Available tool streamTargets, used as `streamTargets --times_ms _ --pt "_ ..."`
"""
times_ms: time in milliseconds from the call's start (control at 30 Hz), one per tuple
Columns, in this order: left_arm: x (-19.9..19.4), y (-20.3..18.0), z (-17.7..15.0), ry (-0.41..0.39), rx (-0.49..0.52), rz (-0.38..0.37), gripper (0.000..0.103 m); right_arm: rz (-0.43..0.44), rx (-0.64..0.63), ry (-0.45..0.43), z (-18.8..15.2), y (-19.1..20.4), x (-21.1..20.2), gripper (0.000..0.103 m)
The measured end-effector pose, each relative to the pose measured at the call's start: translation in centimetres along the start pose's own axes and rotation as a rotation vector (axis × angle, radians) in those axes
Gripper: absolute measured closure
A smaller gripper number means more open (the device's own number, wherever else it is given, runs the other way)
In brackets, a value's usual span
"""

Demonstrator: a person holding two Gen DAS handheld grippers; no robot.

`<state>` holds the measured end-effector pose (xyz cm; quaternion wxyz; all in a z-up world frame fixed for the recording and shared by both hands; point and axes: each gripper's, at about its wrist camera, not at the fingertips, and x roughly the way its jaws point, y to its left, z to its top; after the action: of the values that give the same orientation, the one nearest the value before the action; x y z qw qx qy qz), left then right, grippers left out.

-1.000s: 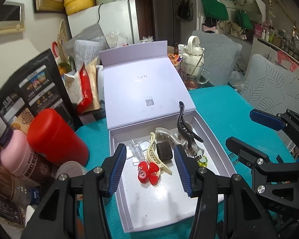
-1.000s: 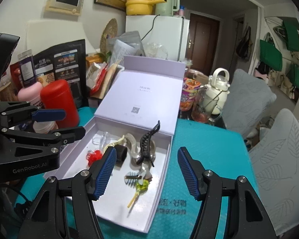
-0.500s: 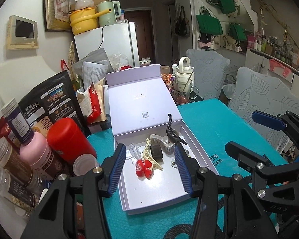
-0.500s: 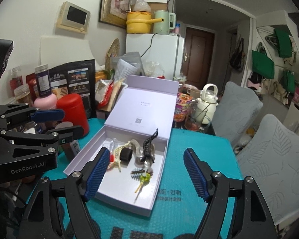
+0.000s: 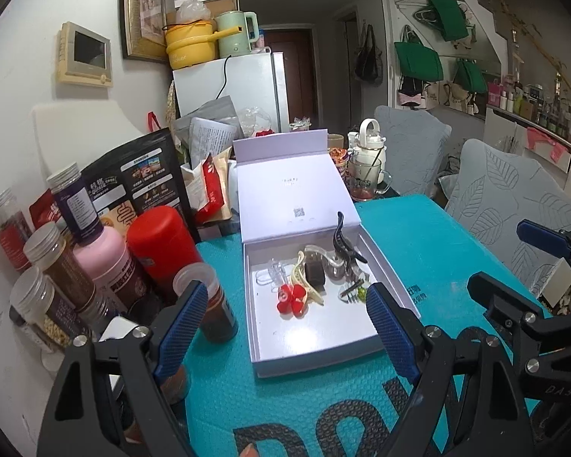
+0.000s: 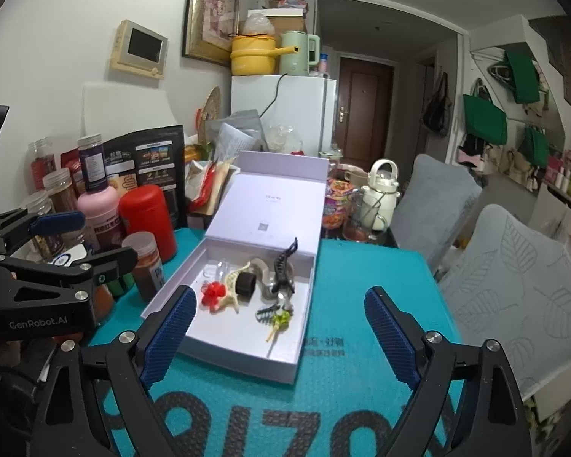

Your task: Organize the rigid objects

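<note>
Box: pale lilac gift box (image 5: pixel 394 285), lid flipped open toward the far side, on the teal counter (image 5: pixel 430 243).
Contents: black claw clip (image 5: pixel 340 236) standing upright, cream clip (image 5: pixel 304 280), red flower clip (image 5: pixel 291 299).
Axis: box runs near to far.
Left tool (image 5: pixel 285 323): jaws just widened, holding nothing.
Right tool (image 6: pixel 279 329): likewise spread, empty.
Left edge: jars, red canister (image 5: pixel 158 243).

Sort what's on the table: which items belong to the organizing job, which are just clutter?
Job items:
- white box, lid open
- in it: red flower clip, cream claw clip, black claw clip, clear clips, green hairpin

Clutter:
- red canister
- pink bottle
- spice jars
- black pouch
- white kettle
</note>
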<state>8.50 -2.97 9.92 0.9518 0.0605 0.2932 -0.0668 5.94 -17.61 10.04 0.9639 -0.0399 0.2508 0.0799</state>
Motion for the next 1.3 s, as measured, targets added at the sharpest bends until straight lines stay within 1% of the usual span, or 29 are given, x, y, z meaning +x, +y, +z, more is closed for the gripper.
streamTargets --times_ms 200,300,433,567,900,1300 --pt "-0.9 -0.5 -2.0 0.011 0.013 0.01 0.017 -0.031 0.032 0.022 -1.7 0.4 -0.9 0.009" --pt "-1.1 -0.3 -2.9 0.021 -0.003 0.001 0.017 -0.03 0.056 0.04 -2.8 0.4 -1.4 0.009" --pt "-0.9 -0.2 -4.1 0.05 -0.021 -0.011 0.017 -0.032 0.056 0.054 -4.1 0.5 -2.1 0.009" --pt "-0.8 -0.3 -5.0 0.071 -0.027 -0.007 0.017 -0.042 0.057 0.07 -5.0 0.5 -2.7 0.009" --pt "-1.1 -0.6 -6.1 0.087 -0.03 -0.01 0.017 -0.064 0.064 0.077 -5.4 0.2 -3.2 0.009" --pt "-1.2 -0.6 -6.3 0.098 -0.029 -0.022 0.017 -0.057 0.056 0.077 -5.6 0.4 -3.4 0.009"
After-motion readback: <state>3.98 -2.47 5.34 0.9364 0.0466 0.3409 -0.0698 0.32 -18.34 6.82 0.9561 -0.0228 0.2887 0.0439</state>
